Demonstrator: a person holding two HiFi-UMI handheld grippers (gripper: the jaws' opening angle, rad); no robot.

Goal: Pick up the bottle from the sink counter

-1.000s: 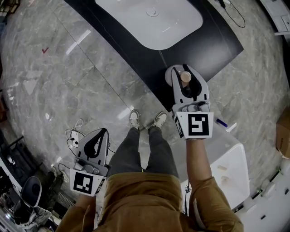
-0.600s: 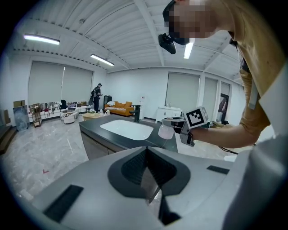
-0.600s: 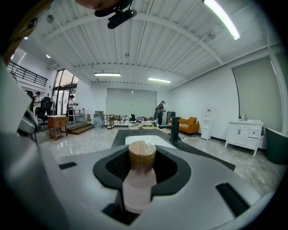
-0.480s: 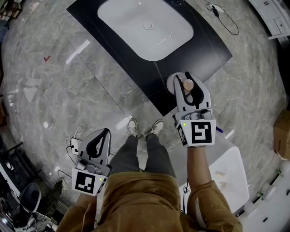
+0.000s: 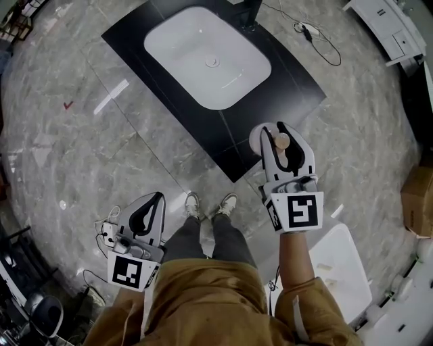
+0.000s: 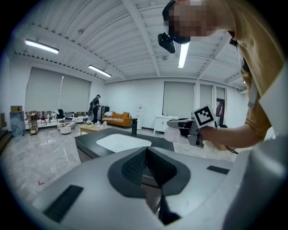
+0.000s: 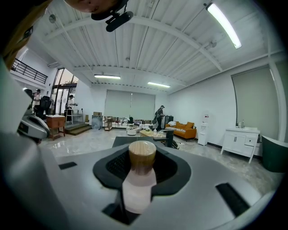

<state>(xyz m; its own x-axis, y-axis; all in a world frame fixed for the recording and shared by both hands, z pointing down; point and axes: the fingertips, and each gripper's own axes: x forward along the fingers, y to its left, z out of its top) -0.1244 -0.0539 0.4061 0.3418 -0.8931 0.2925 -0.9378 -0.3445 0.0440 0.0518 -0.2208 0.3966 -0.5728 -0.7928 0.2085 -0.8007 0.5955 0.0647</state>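
Observation:
My right gripper [image 5: 277, 133] is shut on a small pale bottle [image 5: 258, 139] with a round wooden cap [image 5: 279, 141], held in the air above the grey marble floor, just off the near corner of the black sink counter [image 5: 139, 32]. In the right gripper view the bottle [image 7: 139, 186] stands upright between the jaws of my right gripper [image 7: 140, 177], cap [image 7: 142, 156] on top. My left gripper [image 5: 146, 208] hangs low at my left side, jaws together and empty. The left gripper view shows my left gripper [image 6: 146, 152] closed, and the bottle [image 6: 173, 134] in the far hand.
A white basin [image 5: 207, 57] sits in the counter, with a black faucet [image 5: 248, 13] behind it. A cable and power strip [image 5: 306, 28] lie beyond. A white box [image 5: 342, 262] stands at my right, a cardboard box [image 5: 415, 192] further right. Cables [image 5: 108, 230] lie by my left foot.
The counter has slid further away and up in the head view as I step back. My right gripper keeps the bottle and has come away from the counter edge. The left gripper stays put.

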